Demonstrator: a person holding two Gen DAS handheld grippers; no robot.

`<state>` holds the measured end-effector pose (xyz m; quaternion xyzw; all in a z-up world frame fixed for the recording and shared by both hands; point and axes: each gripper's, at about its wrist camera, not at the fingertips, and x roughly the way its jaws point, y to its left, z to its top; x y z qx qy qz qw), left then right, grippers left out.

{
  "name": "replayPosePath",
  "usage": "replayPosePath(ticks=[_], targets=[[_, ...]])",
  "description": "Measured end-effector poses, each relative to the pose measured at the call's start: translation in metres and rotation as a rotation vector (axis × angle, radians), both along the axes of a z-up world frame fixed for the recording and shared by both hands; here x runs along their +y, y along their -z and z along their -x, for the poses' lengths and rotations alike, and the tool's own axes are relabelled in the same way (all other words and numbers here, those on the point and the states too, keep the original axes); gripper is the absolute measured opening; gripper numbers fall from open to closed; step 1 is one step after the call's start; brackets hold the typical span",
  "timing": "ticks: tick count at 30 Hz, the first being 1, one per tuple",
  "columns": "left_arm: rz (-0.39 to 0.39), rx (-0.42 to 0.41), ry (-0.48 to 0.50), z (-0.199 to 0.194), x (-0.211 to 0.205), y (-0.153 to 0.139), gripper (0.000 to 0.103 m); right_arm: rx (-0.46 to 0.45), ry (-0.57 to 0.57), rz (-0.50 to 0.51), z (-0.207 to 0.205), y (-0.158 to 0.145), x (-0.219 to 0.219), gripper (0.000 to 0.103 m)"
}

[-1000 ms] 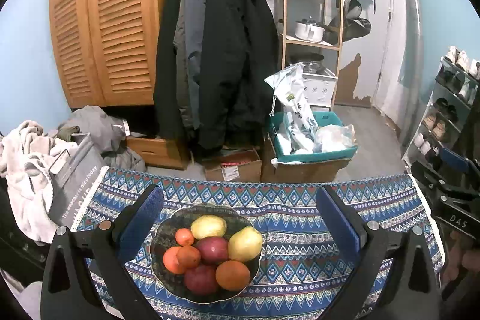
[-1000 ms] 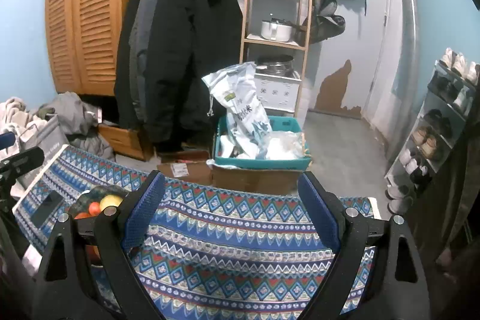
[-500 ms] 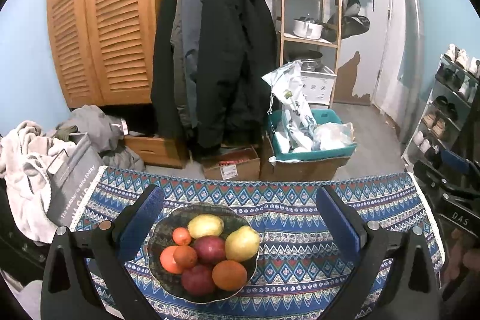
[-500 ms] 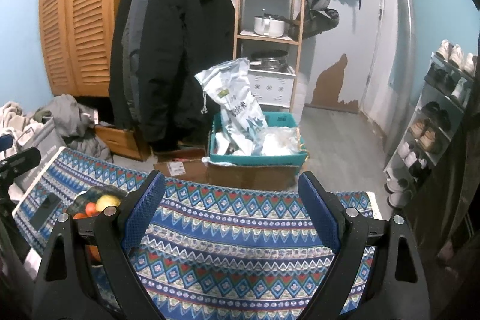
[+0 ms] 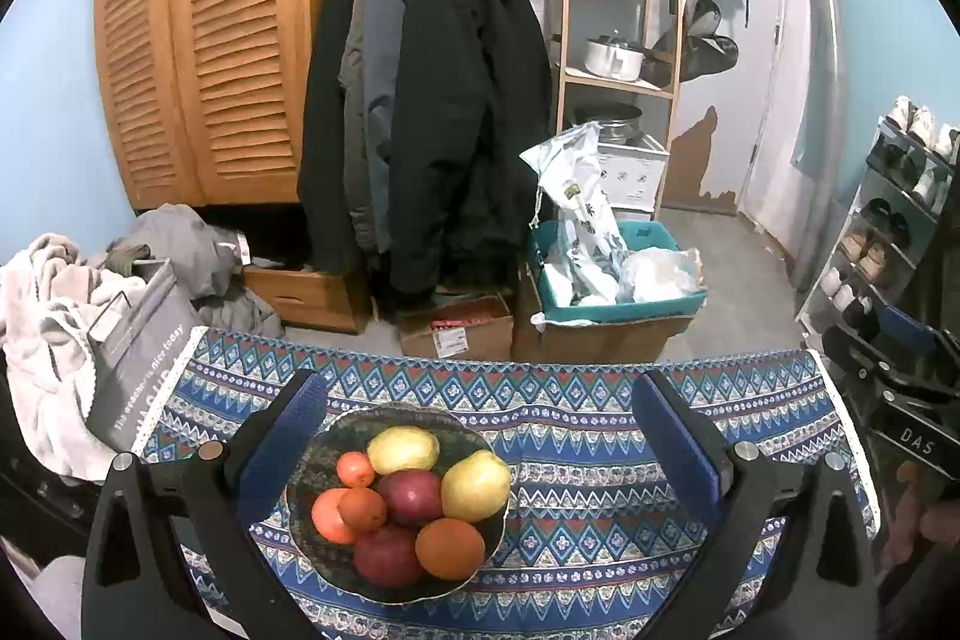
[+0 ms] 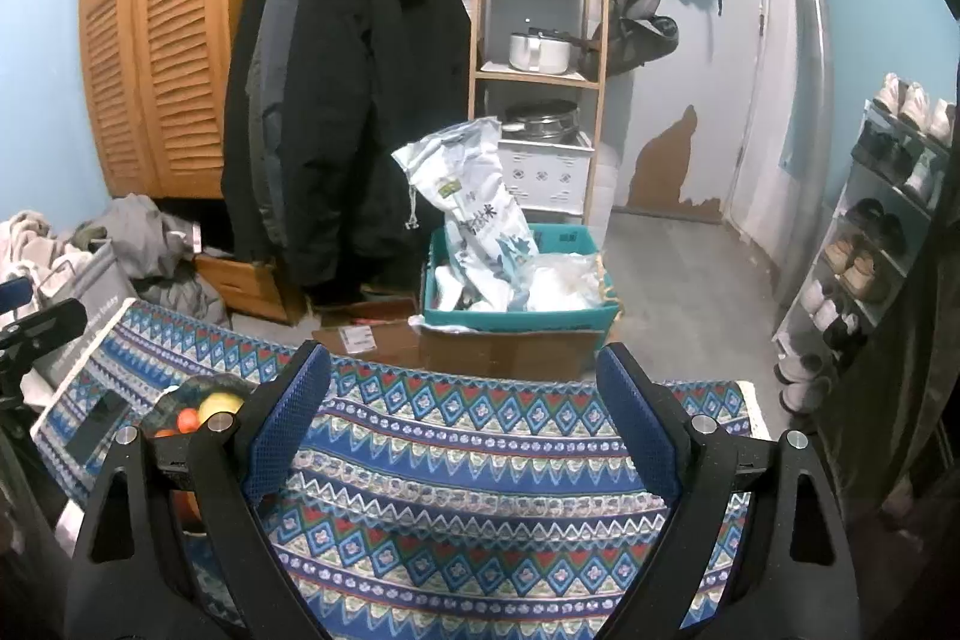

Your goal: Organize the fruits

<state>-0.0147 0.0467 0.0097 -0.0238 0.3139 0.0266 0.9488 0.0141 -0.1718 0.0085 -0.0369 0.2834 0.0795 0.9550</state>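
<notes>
Left wrist view, gripper (image 5: pixel 480 436) wide open, empty — bowl (image 5: pixel 336 436) near cloth's (image 5: pixel 600 460) front edge.

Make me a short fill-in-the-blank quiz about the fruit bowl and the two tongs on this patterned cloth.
1. The fruits sit piled in a dark ___ on the patterned cloth.
2. The left tongs stand ___, holding nothing.
3. Between the right tongs lies only bare ___.
4. The two yellow fruits lie on the bowl's ___ side from the camera.

Missing words: bowl; open; cloth; far
</notes>
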Motion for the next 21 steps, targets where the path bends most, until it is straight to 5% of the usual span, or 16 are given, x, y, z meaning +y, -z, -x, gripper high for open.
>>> replayPosePath(ticks=[21], targets=[[0.006,0.004,-0.003,-0.0003,-0.0008,-0.0007,0.102,-0.001,0.004,0.000,-0.0007,-0.0009,-0.0008,0.089]])
